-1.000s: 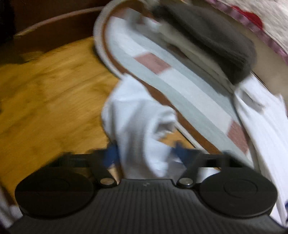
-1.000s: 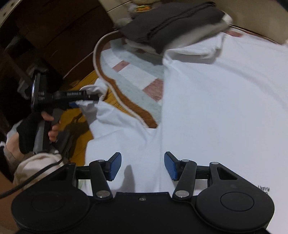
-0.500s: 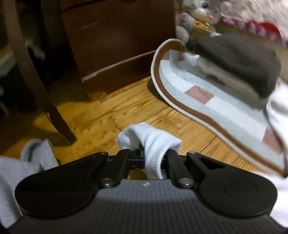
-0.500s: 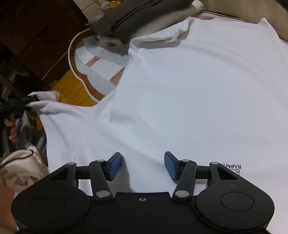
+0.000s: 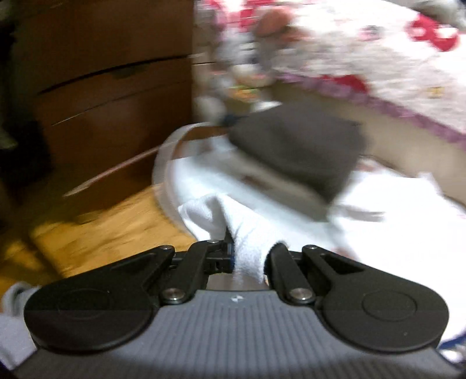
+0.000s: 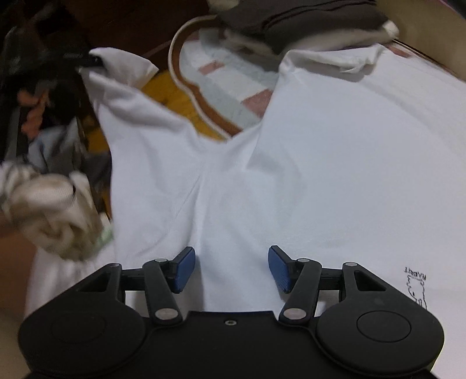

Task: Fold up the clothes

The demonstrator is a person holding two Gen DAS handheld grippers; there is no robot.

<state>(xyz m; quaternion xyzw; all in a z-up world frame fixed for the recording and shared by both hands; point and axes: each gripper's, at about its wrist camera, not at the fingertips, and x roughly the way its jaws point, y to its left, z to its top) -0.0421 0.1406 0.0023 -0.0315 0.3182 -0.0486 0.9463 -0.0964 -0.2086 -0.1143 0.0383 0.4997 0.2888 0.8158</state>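
A: What had changed by this moment?

B: Nearest the right camera, the right claw (image 6: pixel 231 268) hung over the white T-shirt (image 6: pixel 335 163) with its blue pads wide apart and nothing between them, much as it had half a second before. The change was on the other side: the left claw (image 5: pixel 247 256) was pinched narrow on a sleeve (image 5: pixel 233 224) of that shirt. Half a second earlier that sleeve was stretched out flat toward nine o'clock; now it was lifted and carried up toward ten o'clock, with slack creases running back to the chest.

A: And for the folding?

B: I judged the sleeve was being swung in over the body, a side fold under way. The shirt itself lay spread on the rug (image 6: pixel 233 96), which lay on the wooden floor (image 5: pixel 116 233), collar end toward the right camera.

A: Farther off?

B: At twelve o'clock sat a stack of folded clothes (image 6: pixel 303 23), dark grey on top, touching the shirt's far edge. Beyond it the left view showed a wooden dresser (image 5: pixel 116 102) and a red-and-white quilt (image 5: pixel 364 52), blurred.

A: Any writing?

B: A small line drawing with upside-down lettering (image 6: pixel 415 271) at four o'clock on the shirt; it looked like "RABBIT", though I could not be sure
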